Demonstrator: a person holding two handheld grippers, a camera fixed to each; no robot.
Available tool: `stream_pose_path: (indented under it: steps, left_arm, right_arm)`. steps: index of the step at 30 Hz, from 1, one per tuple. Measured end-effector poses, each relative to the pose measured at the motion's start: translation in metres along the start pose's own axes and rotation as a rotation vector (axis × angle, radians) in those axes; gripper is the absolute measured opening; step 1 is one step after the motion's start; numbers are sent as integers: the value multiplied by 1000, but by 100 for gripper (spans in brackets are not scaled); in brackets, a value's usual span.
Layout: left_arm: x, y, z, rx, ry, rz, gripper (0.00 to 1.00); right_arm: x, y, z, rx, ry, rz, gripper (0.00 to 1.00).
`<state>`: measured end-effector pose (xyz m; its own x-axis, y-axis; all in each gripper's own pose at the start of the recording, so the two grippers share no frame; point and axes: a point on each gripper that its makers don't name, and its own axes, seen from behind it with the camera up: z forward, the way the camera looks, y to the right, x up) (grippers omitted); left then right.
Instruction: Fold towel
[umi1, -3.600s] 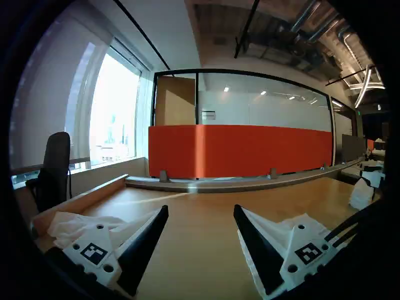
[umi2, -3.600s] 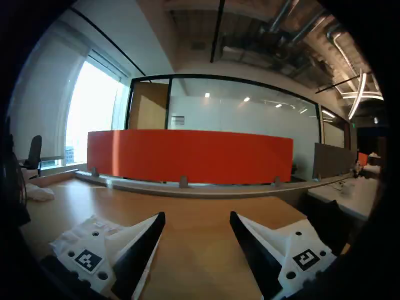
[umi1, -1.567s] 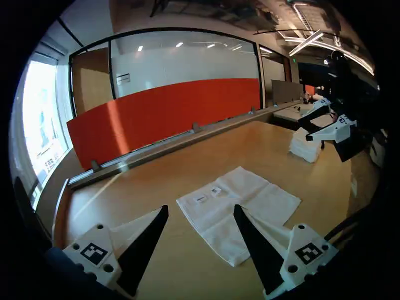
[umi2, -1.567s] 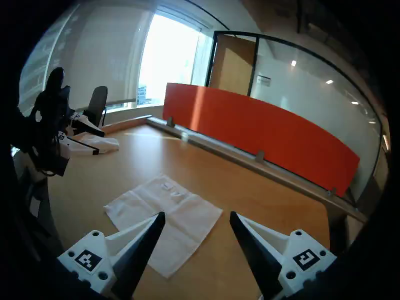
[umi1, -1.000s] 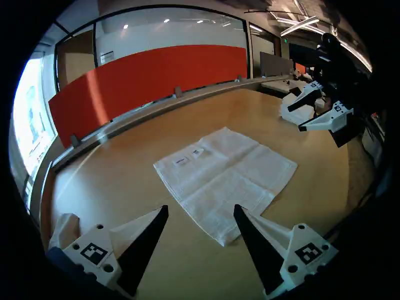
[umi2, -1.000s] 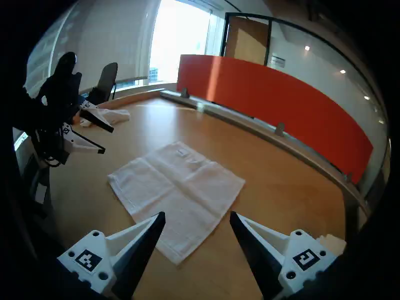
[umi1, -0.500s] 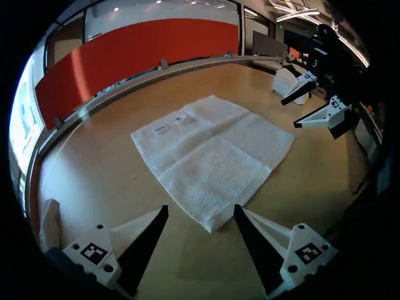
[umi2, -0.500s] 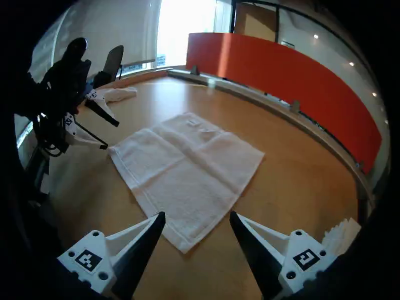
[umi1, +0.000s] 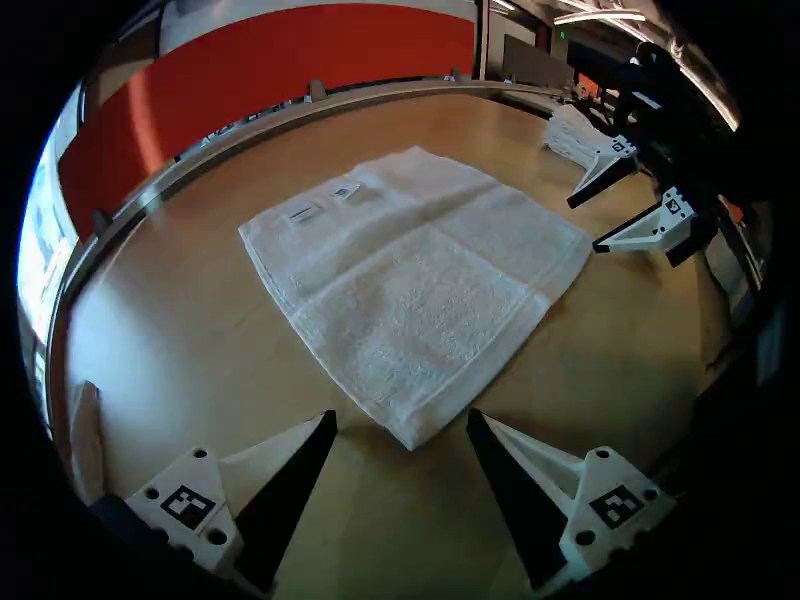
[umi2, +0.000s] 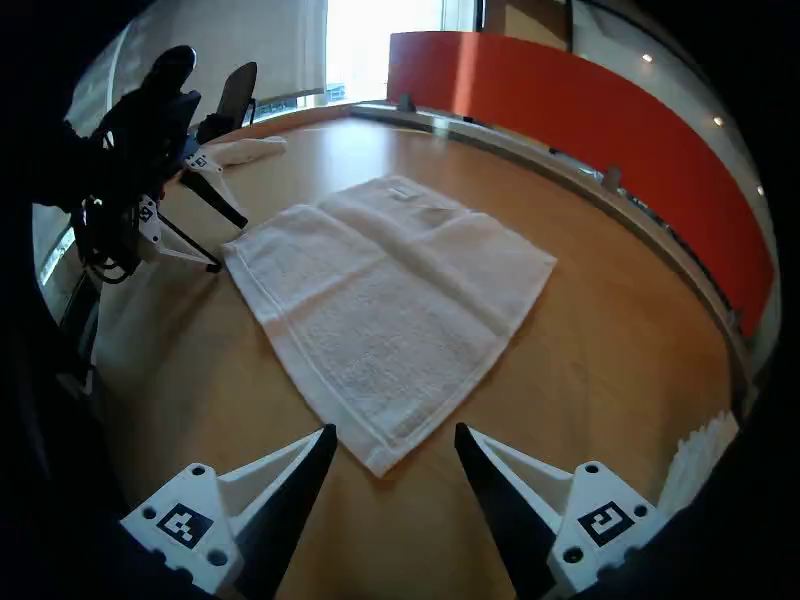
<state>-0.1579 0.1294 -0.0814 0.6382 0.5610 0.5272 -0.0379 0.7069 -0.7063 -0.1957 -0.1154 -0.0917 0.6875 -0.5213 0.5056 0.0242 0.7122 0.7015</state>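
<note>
Left gripper view: left tongs (umi1: 400, 413) wide open, empty; towel (umi1: 420, 290) corner between.

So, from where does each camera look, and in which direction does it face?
Left gripper view: on the left gripper, low over the table, facing one corner of the spread towel; own open fingers show, right gripper beyond.
Right gripper view: on the right gripper, facing another towel corner; own open fingers show, left gripper at left.
Both share towel, table, orange partition.

Nubby cloth towel (umi1: 415, 285), glossy wooden table (umi1: 190, 340)
</note>
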Motion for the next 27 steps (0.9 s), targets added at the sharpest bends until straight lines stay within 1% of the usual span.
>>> stream_pose_path:
  steps: [3, 9, 11, 13, 18, 23, 27]
  left_arm:
    - [-1, 2, 2, -6, -4, -1, 96]
    - [-1, 2, 2, -8, -5, -2, 94]
    - [0, 3, 2, -9, -5, 0, 91]
    - [0, 5, 2, -10, -5, 2, 87]
    - [0, 7, 2, -14, -6, 8, 81]
    - [0, 7, 2, -15, -11, 5, 77]
    - [1, 7, 1, -13, -17, 2, 56]
  right_arm:
    - [-2, 0, 0, 5, -5, -5, 85]
    - [-10, -3, 0, 25, -35, -16, 82]
    - [-12, -4, 0, 30, -42, -16, 77]
    - [-12, -6, 0, 34, -44, -13, 76]
    - [-13, -10, 3, 49, -46, 3, 63]
    - [-13, -11, 4, 50, -48, 10, 50]
    - [-13, -11, 4, 48, -49, 12, 37]
